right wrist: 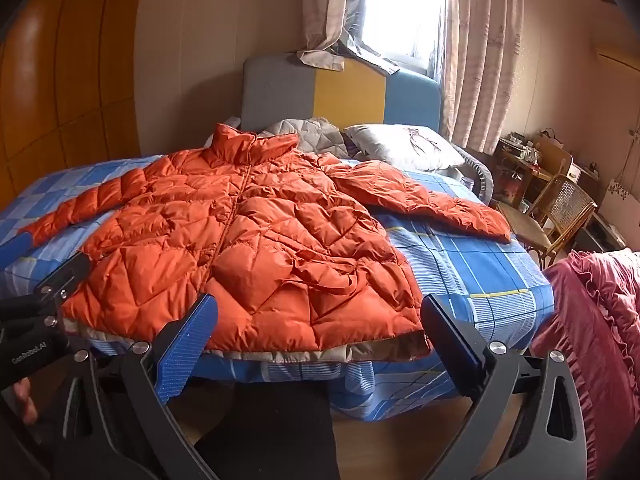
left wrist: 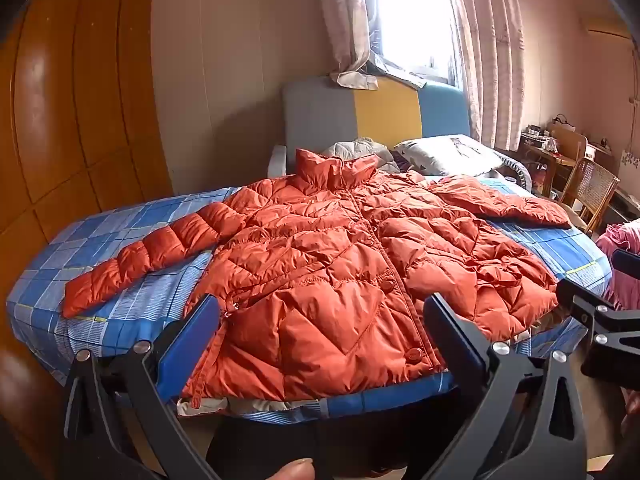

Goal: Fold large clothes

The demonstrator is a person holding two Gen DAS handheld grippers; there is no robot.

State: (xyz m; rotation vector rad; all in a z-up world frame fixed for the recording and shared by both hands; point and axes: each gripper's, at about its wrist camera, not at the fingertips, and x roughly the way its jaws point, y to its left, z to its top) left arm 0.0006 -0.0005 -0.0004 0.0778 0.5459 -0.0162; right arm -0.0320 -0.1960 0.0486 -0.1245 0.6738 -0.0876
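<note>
An orange quilted puffer jacket [left wrist: 340, 264] lies spread face up on the bed, collar toward the headboard, both sleeves stretched out to the sides; it also shows in the right wrist view [right wrist: 248, 248]. My left gripper [left wrist: 320, 312] is open and empty, held just short of the jacket's hem near its front closure. My right gripper [right wrist: 320, 312] is open and empty, held just short of the hem's right part. The right gripper's fingers [left wrist: 592, 312] show at the right edge of the left wrist view.
The bed [right wrist: 472, 268] has a blue checked sheet and a grey, yellow and blue headboard [left wrist: 384, 112]. A pillow [right wrist: 404, 146] and a grey quilt [left wrist: 360, 150] lie at its head. A pink ruffled cover [right wrist: 592, 328] lies at the right. A wicker chair [right wrist: 560, 212] and desk stand beyond.
</note>
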